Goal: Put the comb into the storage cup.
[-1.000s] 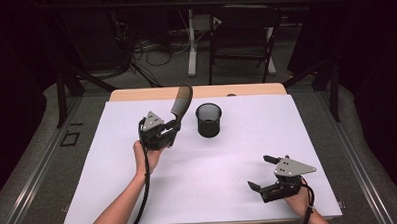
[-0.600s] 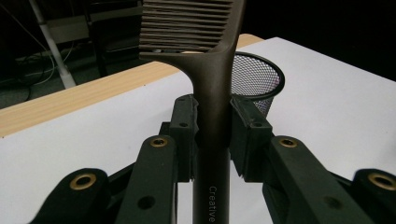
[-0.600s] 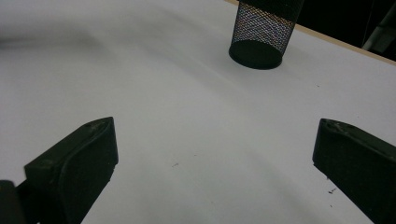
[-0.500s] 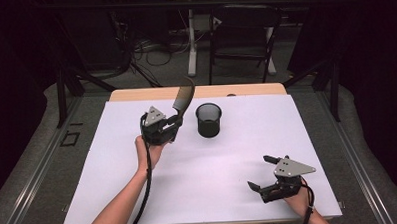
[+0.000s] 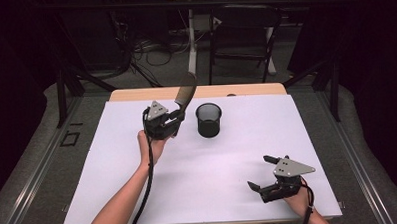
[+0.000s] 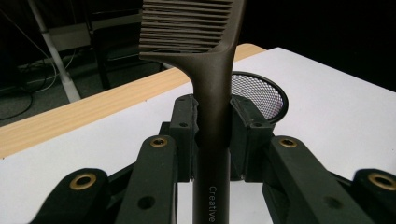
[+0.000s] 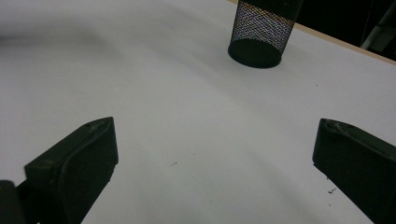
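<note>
Gripping dark brown comb [image 6: 212, 93], handle lettered "Creative", teeth up.

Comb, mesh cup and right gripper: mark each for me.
comb [image 6: 212, 116], left gripper view, on its handle between the fingers.
mesh cup [image 5: 208, 122], high view, on its side wall.
right gripper [image 5: 263, 172], high view, midway between its open fingers.

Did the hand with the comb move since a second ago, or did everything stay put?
Hardly anything changed. The left gripper stays shut on the comb, held up beside the mesh cup; it may have drifted a touch toward the cup, too little to be sure. The right gripper stays open and resting on the white table, and the cup has not moved.
</note>
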The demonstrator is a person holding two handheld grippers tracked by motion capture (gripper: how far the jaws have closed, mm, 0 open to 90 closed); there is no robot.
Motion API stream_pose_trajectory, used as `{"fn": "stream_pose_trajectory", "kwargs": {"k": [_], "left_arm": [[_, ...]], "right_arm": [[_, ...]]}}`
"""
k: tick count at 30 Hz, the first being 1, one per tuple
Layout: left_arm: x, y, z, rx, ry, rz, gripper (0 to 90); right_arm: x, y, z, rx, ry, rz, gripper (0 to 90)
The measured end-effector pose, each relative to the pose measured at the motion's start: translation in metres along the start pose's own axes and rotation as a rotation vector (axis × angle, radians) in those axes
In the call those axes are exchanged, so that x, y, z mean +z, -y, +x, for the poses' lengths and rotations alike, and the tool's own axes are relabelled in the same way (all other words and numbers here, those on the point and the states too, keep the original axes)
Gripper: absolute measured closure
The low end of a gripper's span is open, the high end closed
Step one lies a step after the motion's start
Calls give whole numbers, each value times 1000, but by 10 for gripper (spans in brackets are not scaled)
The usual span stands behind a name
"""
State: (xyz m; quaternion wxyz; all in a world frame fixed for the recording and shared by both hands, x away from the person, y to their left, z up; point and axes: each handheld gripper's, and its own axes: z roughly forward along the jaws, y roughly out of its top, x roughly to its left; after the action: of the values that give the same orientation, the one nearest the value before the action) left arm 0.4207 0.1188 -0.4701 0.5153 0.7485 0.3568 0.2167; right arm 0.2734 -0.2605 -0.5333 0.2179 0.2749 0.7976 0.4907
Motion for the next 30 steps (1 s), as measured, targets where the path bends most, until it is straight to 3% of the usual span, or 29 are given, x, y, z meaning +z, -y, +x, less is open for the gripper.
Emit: {"fn": "stream_pose_trajectory", "kwargs": {"k": [14, 30], "left_arm": [[8, -14, 0, 17, -6, -13, 724], [19, -24, 3, 3, -13, -33, 724]], "right_arm": [[0, 1, -1, 4, 4, 2, 0], [0, 0, -1, 7, 2, 2, 0]]}}
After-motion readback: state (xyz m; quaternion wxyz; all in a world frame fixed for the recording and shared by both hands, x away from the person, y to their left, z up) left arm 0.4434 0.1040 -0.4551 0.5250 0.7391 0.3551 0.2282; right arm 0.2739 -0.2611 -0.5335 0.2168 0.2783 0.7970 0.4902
